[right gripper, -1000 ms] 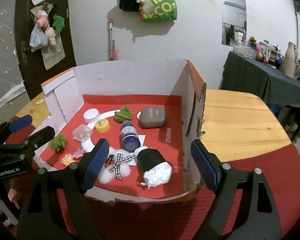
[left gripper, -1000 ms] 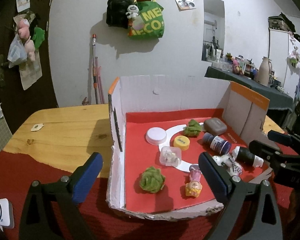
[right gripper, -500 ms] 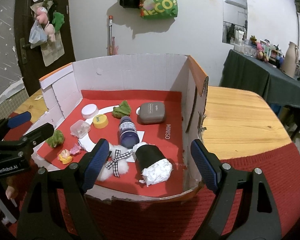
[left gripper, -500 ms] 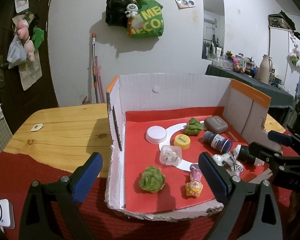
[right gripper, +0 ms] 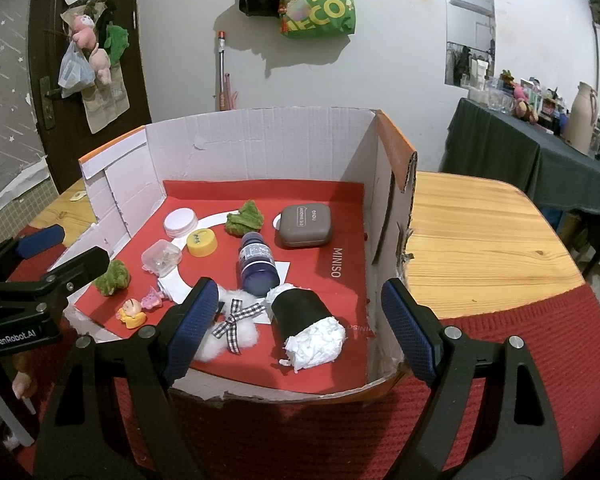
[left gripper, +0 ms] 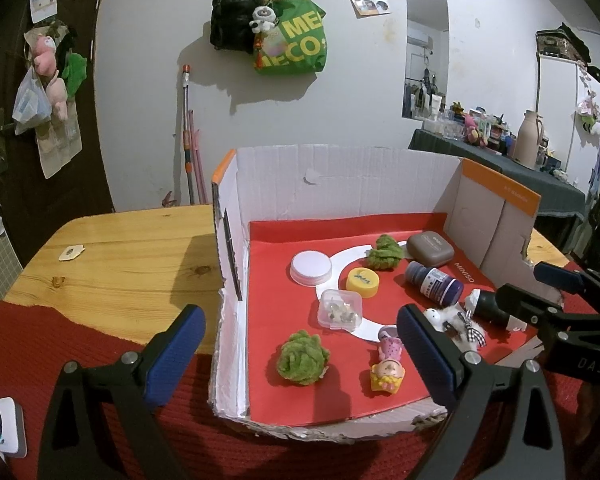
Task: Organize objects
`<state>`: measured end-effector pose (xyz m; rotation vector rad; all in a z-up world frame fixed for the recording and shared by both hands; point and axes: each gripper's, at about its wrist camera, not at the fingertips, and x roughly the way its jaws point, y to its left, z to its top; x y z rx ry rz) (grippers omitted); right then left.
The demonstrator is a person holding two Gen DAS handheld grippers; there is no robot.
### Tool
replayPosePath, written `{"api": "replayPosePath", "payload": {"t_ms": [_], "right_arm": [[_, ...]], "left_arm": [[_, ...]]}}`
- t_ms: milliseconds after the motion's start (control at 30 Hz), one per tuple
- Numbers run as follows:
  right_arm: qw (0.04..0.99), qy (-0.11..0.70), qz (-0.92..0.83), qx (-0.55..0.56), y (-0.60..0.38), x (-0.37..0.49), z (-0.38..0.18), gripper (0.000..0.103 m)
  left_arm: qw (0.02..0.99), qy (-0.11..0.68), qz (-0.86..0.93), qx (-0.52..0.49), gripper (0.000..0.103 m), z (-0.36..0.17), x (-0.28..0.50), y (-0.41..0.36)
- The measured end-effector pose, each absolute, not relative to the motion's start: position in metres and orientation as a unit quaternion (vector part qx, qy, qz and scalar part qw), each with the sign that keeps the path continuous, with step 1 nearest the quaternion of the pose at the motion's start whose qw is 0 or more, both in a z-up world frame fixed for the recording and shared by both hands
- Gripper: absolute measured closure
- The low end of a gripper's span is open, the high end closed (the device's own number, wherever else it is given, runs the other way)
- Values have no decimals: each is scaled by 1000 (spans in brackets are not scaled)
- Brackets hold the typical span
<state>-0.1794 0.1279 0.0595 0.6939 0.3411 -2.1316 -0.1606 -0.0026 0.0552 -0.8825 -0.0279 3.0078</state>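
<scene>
Left wrist view: I held both grippers, left gripper (left gripper: 300,344) and right gripper (right gripper: 300,320), spread apart and empty before the cardboard box (left gripper: 340,172) of scattered trinkets at the tabletop's (left gripper: 120,260) near edge; which step was in hand I could not tell.

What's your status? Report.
Left gripper open, right gripper open, both empty. Small items lie loose in cardboard box. Nothing between fingers and box.

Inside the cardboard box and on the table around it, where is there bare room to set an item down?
Free: the red floor along the box's back wall, and bare wood right of the box. Crowded: the front, around the blue bottle, white plush and black cup.
</scene>
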Motion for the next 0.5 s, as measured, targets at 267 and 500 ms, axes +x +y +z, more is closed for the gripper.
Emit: {"api": "replayPosePath", "payload": {"t_ms": [267,500], "right_arm": [[427,125,-848,288,130,-177,63,19],[431,137,-846,281,143,-151,79,19]], "left_arm": [[7,-9,959,-283,5,57,-158,-3],[23,-22,957,-288,2,68,-132,-5]]}}
